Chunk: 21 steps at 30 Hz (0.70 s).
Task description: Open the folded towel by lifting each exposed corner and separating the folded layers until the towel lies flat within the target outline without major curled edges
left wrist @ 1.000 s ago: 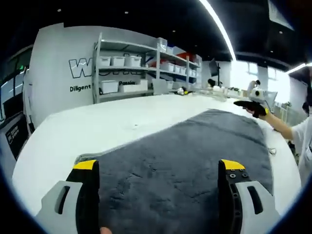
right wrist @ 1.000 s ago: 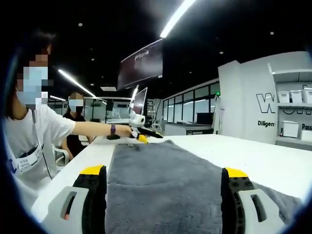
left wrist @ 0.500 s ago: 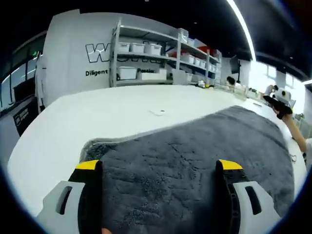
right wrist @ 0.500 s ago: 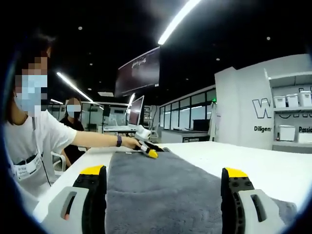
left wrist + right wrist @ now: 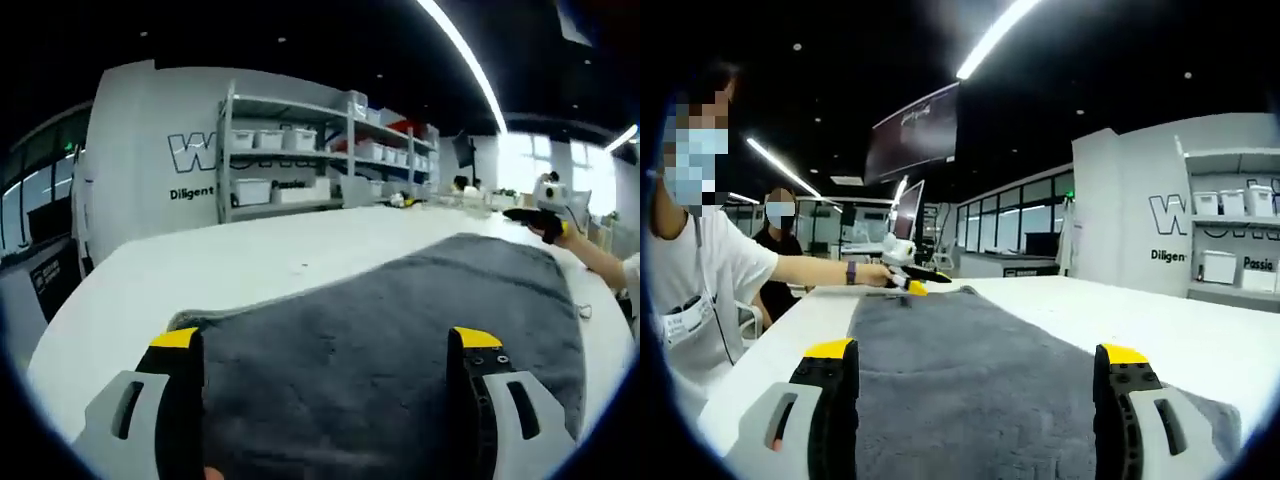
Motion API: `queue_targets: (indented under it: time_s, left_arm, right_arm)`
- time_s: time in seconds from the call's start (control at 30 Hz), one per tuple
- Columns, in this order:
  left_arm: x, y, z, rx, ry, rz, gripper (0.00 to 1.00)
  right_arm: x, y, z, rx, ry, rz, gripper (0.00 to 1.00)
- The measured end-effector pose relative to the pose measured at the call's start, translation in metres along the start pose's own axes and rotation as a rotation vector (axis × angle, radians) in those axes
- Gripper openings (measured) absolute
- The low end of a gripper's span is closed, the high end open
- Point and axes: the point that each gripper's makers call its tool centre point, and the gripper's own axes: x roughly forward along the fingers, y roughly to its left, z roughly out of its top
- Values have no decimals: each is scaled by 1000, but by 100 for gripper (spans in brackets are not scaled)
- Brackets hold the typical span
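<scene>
A dark grey towel (image 5: 400,310) lies spread on the white table (image 5: 200,270), with a fold line running across its far part. My left gripper (image 5: 325,345) is open, its yellow-tipped jaws wide apart just above the towel's near edge. At the towel's far end, the right gripper (image 5: 535,212) is held by a hand. From the other end, the right gripper (image 5: 976,352) is also open over the towel (image 5: 940,340), with nothing between its jaws. The left gripper (image 5: 908,281) hovers at the far edge there.
Metal shelves with white bins (image 5: 290,170) stand behind the table. The person holding the grippers (image 5: 690,270) is at the left of the right gripper view, a second person (image 5: 780,240) sits behind, and a monitor (image 5: 908,210) is nearby. White table (image 5: 1120,310) extends beside the towel.
Both cameras shifted slightly with the hands. The towel has not visibly moved, and both grippers stay open at its opposite ends.
</scene>
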Motion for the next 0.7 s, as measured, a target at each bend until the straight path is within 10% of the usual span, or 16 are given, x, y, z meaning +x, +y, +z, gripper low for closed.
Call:
queue_targets:
  time_s: [0.33, 0.7]
  left_arm:
    - [-123, -82, -17, 113, -80, 17, 99]
    - [-160, -86, -30, 32, -186, 54, 99]
  right_arm:
    - [-35, 0, -13, -65, 54, -134, 99]
    - [-86, 31, -34, -83, 88, -413, 99]
